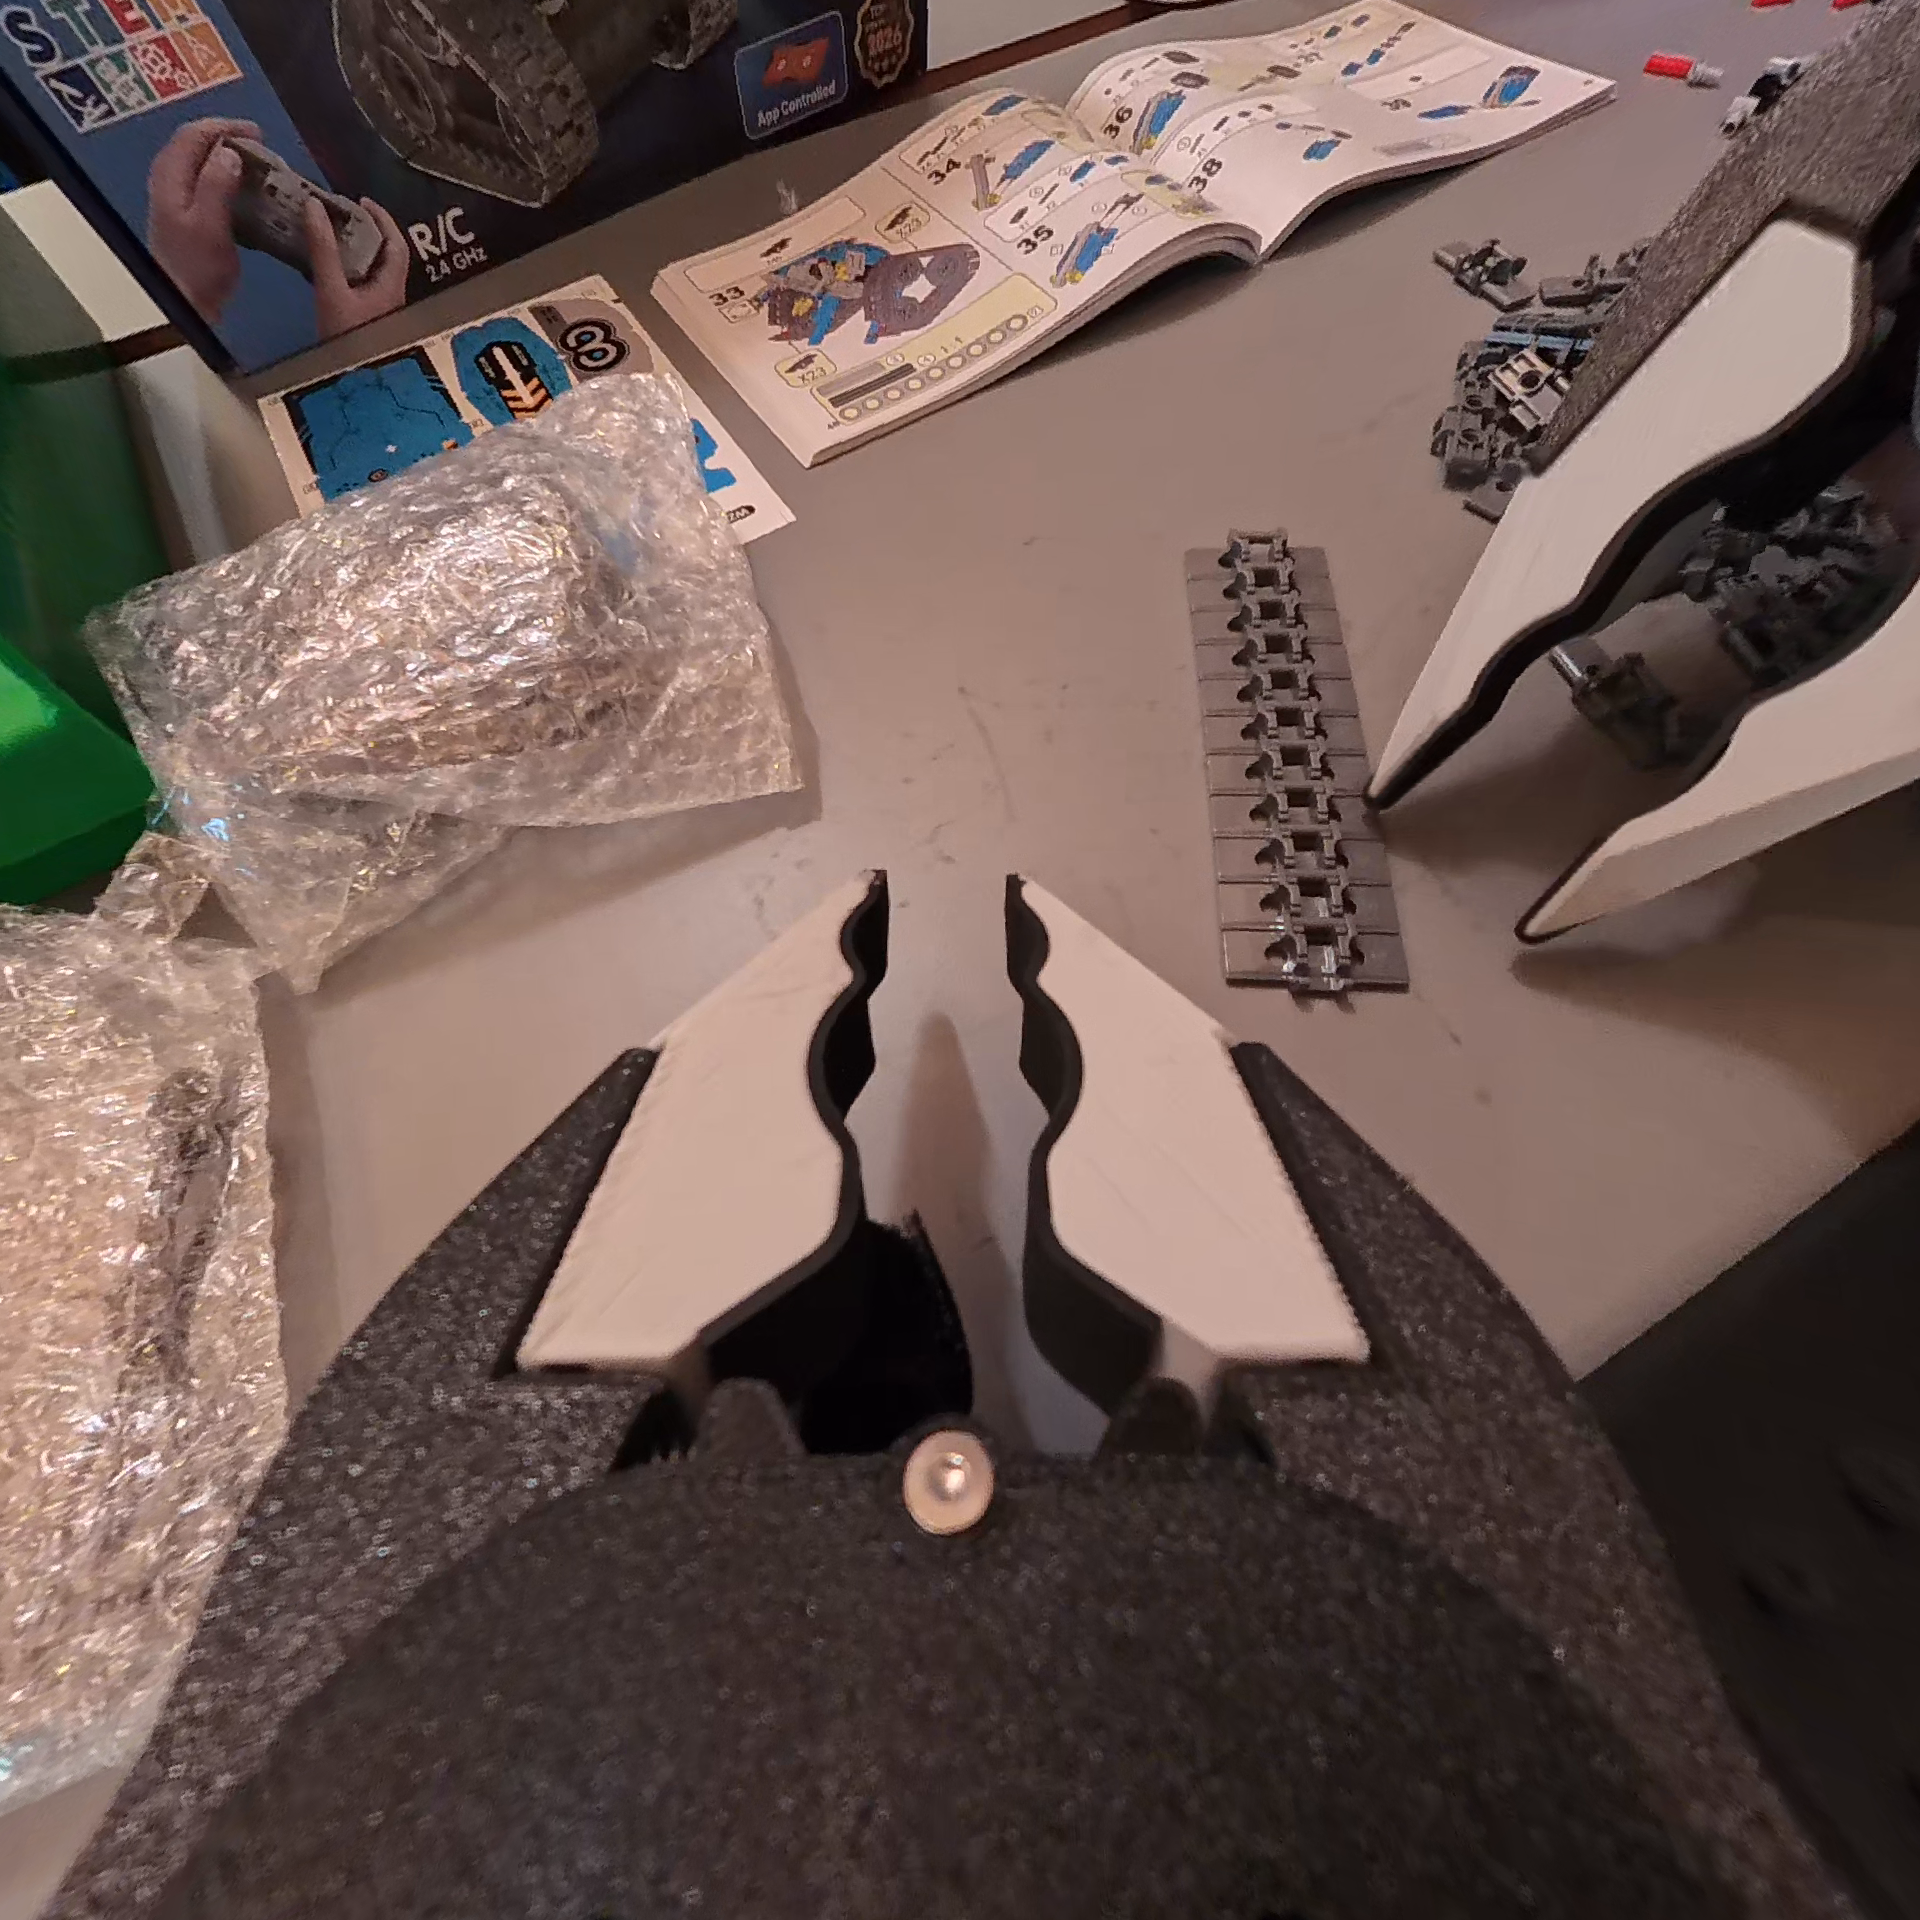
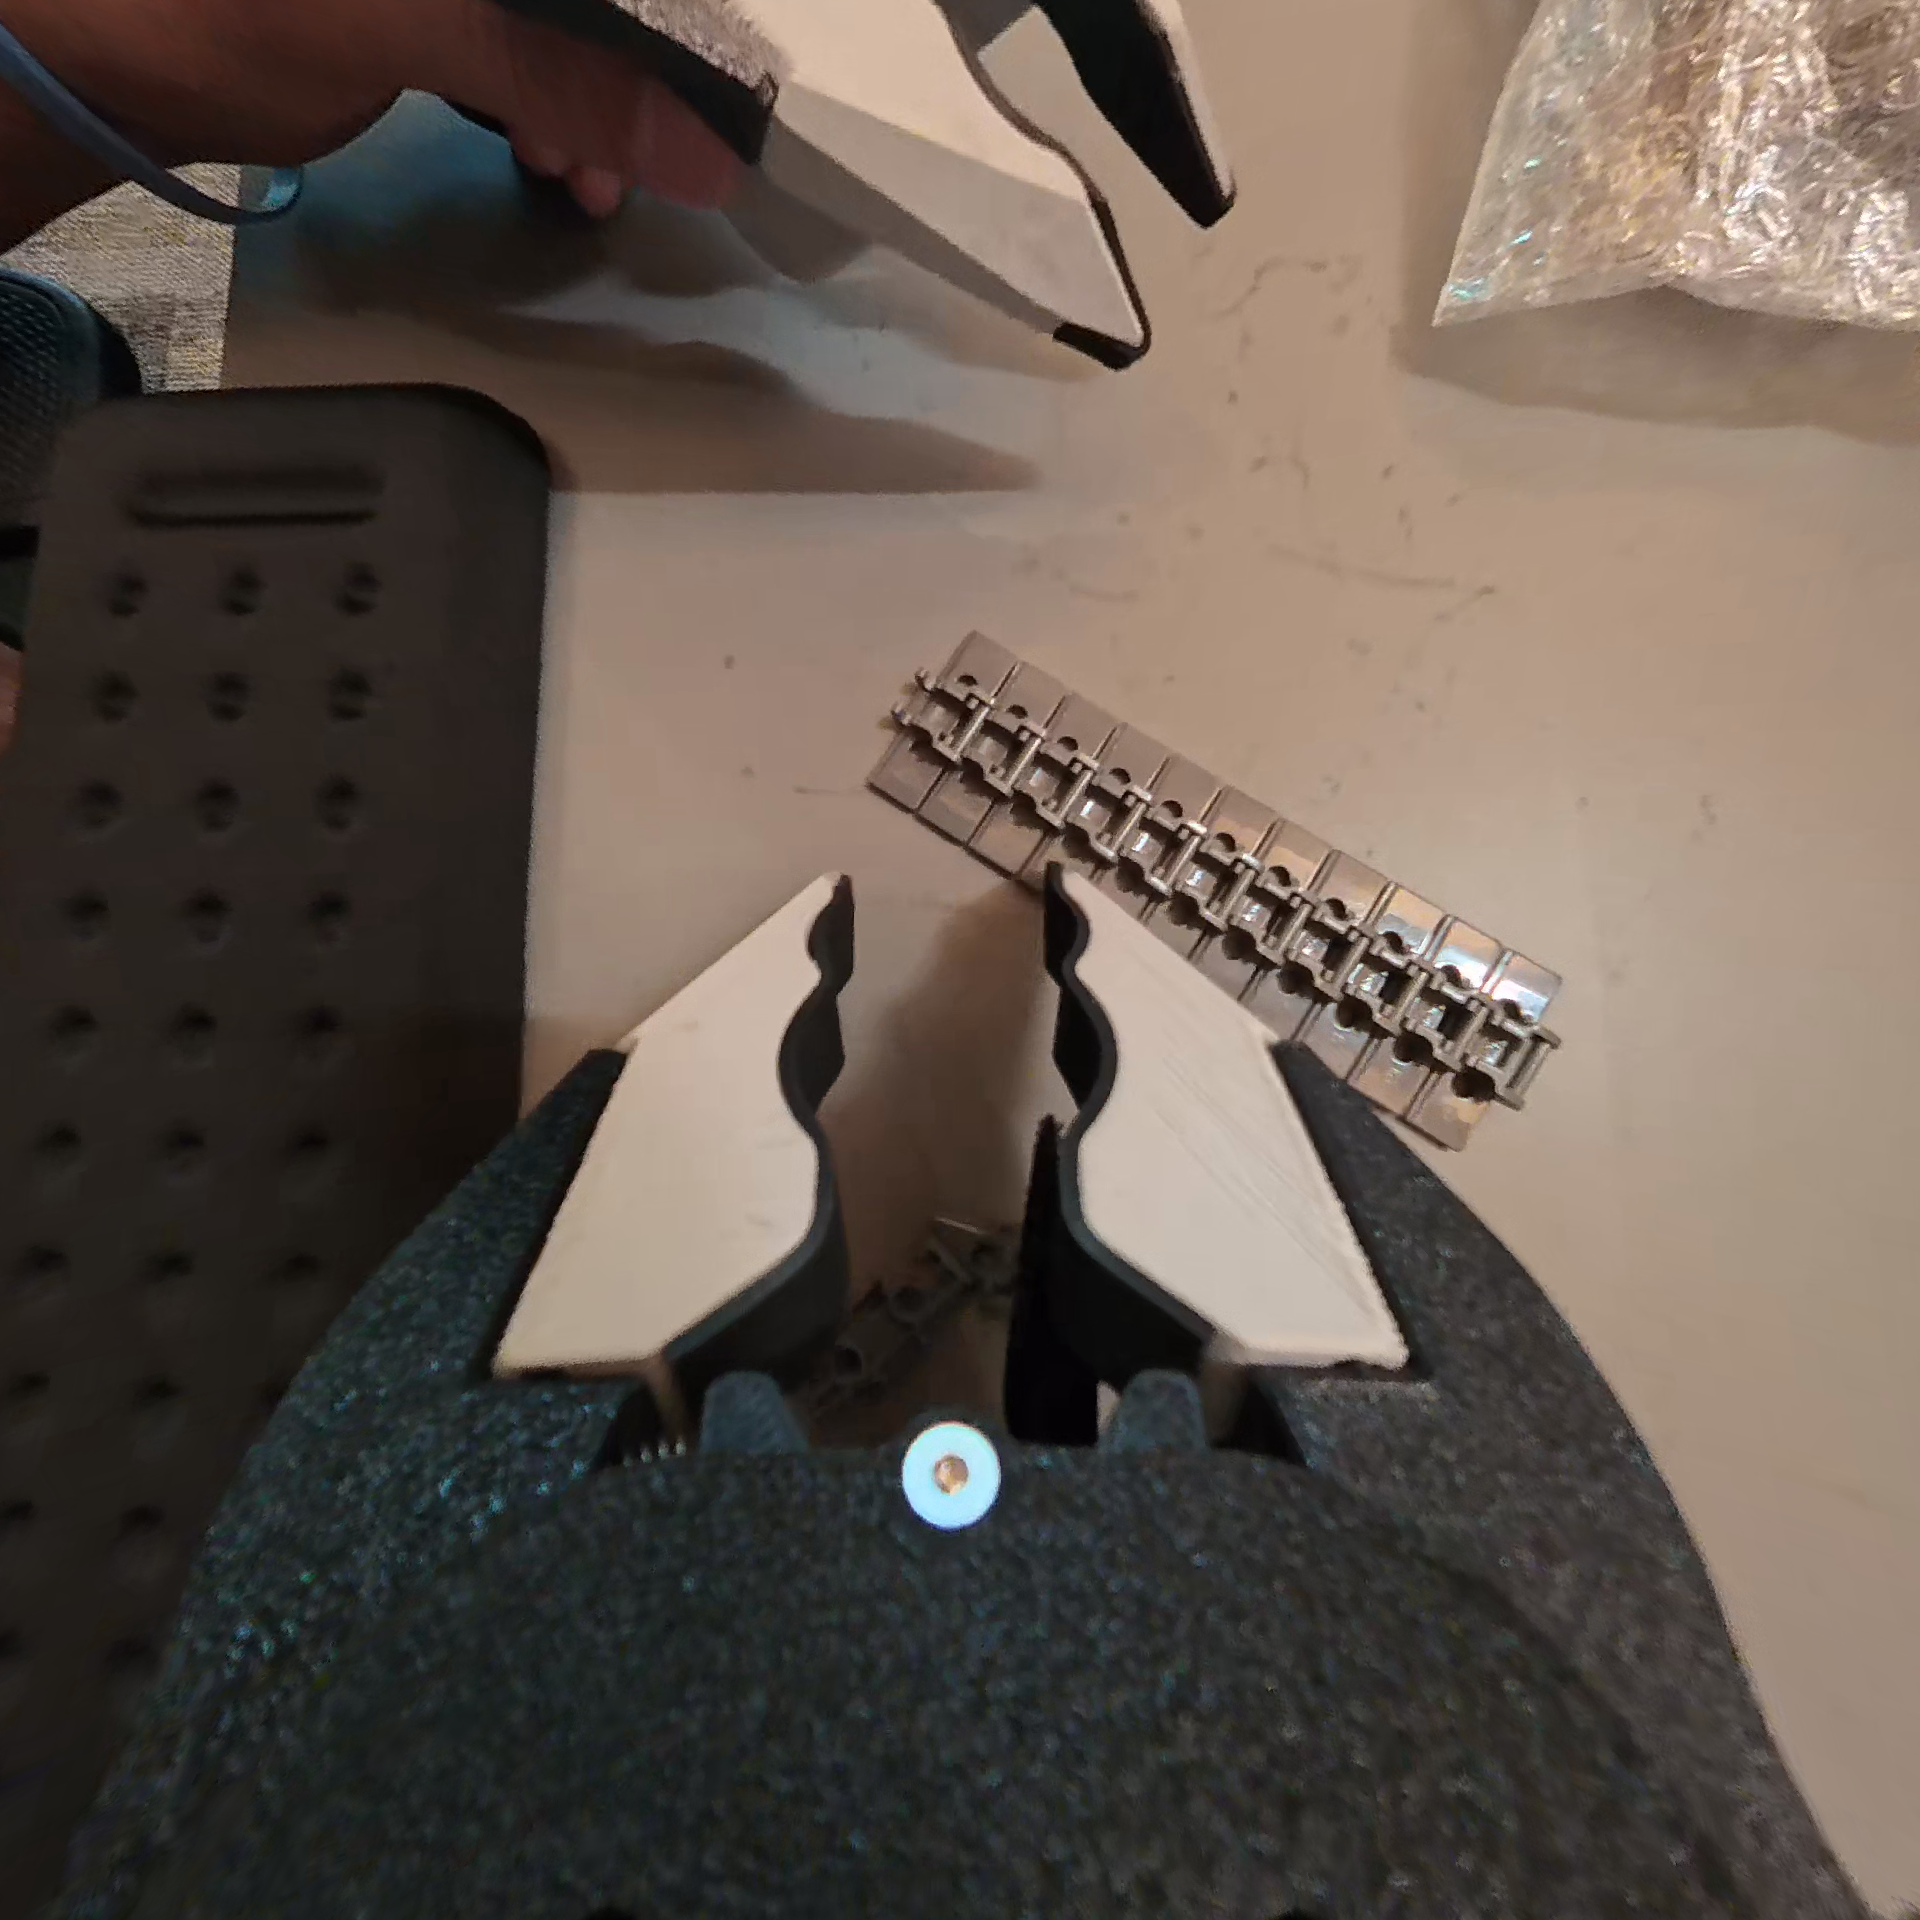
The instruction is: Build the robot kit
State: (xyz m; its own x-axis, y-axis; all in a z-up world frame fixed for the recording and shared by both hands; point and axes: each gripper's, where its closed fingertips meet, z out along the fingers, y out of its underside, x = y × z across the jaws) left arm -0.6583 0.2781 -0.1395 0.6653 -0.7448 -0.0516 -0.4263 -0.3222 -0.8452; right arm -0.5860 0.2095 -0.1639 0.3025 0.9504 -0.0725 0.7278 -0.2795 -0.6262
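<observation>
Both grippers, left [image 1: 945, 883] and right [image 2: 948, 888], hang open and empty, the right tip beside the flat track [image 2: 1216, 883], table [image 1: 987, 644] holding it.

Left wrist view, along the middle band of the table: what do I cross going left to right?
Green bin → bubble-wrap bundle → strip of grey track links → right gripper, jaws open.

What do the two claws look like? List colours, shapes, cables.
Left claw: two white tapering fingers with wavy black rubber inner pads, set in a speckled dark grey body with one silver screw. Right claw: the same build. A grey cable runs by the person's hand.
</observation>
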